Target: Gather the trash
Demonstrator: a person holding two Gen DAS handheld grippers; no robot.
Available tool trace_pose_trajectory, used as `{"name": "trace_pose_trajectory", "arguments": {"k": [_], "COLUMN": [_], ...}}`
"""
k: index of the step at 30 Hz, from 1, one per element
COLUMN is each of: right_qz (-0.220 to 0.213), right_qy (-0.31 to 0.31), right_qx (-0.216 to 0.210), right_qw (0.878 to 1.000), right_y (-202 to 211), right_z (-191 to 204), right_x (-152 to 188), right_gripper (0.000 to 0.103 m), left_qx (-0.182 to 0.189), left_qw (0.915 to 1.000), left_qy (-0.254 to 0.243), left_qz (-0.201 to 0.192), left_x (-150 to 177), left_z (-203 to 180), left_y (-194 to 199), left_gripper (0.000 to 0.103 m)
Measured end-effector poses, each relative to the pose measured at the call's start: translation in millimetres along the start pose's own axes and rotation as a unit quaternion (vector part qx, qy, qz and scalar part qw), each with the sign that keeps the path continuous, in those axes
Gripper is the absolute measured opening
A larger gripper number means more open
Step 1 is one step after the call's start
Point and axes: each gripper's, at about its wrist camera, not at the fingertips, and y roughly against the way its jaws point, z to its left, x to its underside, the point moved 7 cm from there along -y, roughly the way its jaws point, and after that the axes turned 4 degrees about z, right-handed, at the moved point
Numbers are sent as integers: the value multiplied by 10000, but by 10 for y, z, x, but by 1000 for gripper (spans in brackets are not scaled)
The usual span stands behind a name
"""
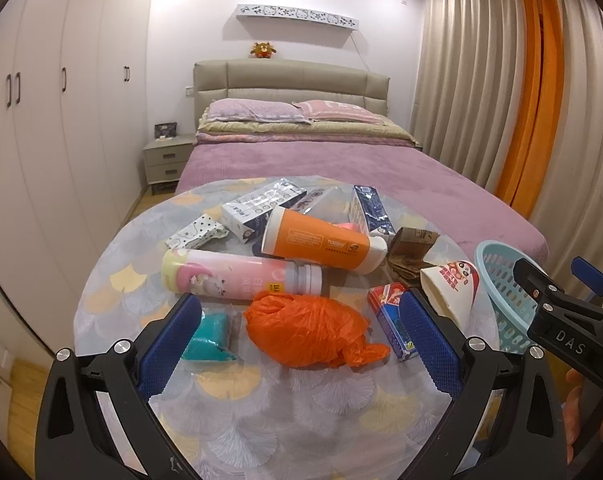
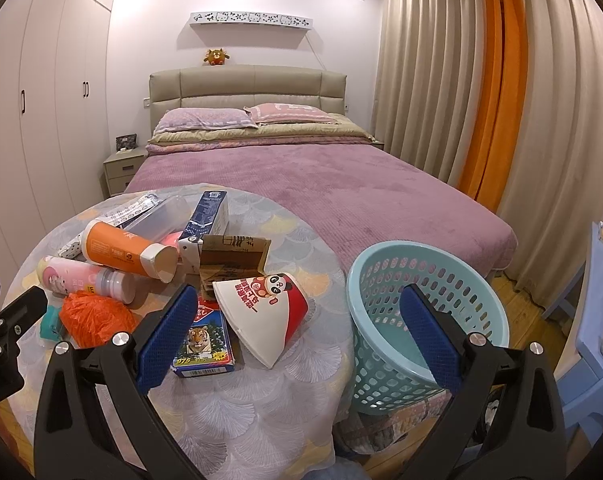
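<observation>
The trash lies heaped on the round table [image 1: 261, 412]: the crumpled orange bag [image 1: 307, 330] sits nearest me, between the spread pads of my left gripper [image 1: 301, 340], with the pink bottle [image 1: 237, 276] just behind it and the orange tube [image 1: 321, 242] propped across the cartons further back. My right gripper [image 2: 297, 334] is also wide and holds nothing, its gap straddling the table edge with the flattened paper cup [image 2: 267, 316] and the tiger box [image 2: 203, 340] to one side and the blue basket [image 2: 421, 308] to the other. I think the risks are these: the bag is slack and could slip out or tear if I pinch only a fold; reaching over it might nudge the pink bottle, which lies on its side and could roll; the basket stands off the table, so a poor release could miss its rim. My left pad covers part of a teal packet [image 1: 209, 340], and what it is I can't quite say. The basket's bottom is hidden, and the items beneath the orange tube are too overlapped to sort out.
</observation>
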Motion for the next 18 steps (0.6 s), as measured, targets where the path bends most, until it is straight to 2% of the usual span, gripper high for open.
{"name": "trace_pose_trajectory", "arguments": {"k": [18], "right_qz": [83], "right_qy": [-35], "right_qx": [-41], "right_qw": [10000], "right_y": [-39], "right_z": [15], "right_x": [28], "right_gripper": [96], "left_qx": [0], "left_qw": [10000], "left_qy": [3], "left_qz": [6], "left_x": [4], "left_z": [-1], "left_y": [-2], "left_gripper": [96]}}
